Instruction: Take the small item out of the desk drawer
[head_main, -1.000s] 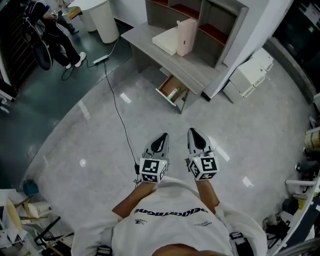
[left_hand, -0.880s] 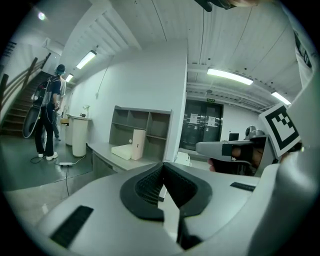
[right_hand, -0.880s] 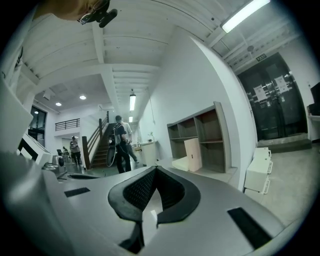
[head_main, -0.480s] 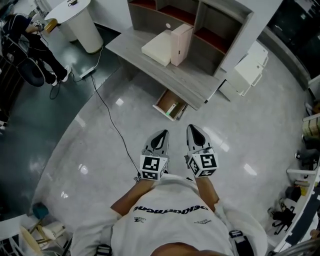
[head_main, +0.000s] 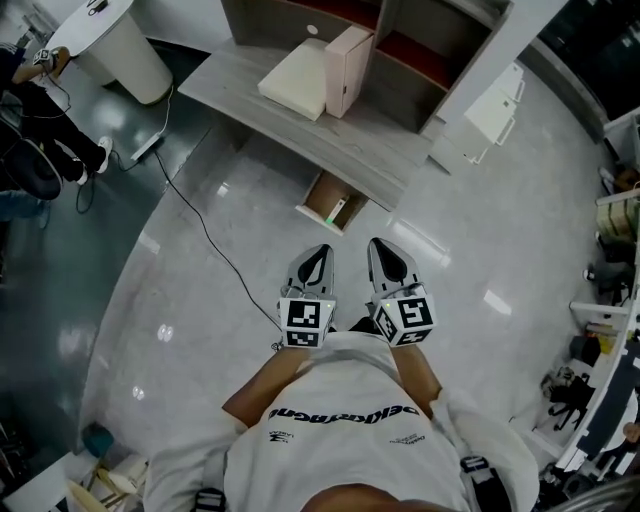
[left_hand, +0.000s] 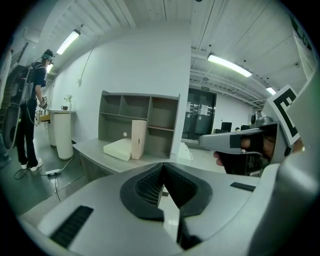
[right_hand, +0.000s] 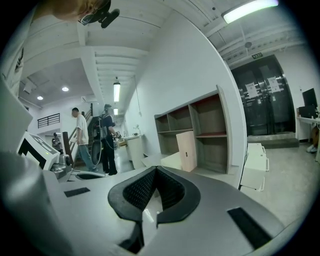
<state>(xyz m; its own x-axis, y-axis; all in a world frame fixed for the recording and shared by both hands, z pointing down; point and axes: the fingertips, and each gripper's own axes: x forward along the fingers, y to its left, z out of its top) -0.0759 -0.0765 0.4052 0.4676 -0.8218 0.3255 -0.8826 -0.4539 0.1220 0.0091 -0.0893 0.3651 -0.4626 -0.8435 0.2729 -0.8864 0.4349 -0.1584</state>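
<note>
A grey desk stands ahead of me with its drawer pulled open below the front edge. Inside the drawer lies a small white and green item. Both grippers are held side by side at waist height, well short of the desk. My left gripper is shut and empty. The right gripper is shut too, tips meeting, nothing between them. In the left gripper view the jaw tips touch, with the desk beyond. The right gripper view shows its tips closed before the shelves.
On the desk lie a flat white box and an upright pink box, under a shelf unit. A black cable runs across the pale floor. A white cabinet stands at right. A person stands far left by a round white counter.
I have walked closer to the desk: it and the open drawer have moved down and toward me in the head view. Both grippers stay shut and keep their place before my body.
</note>
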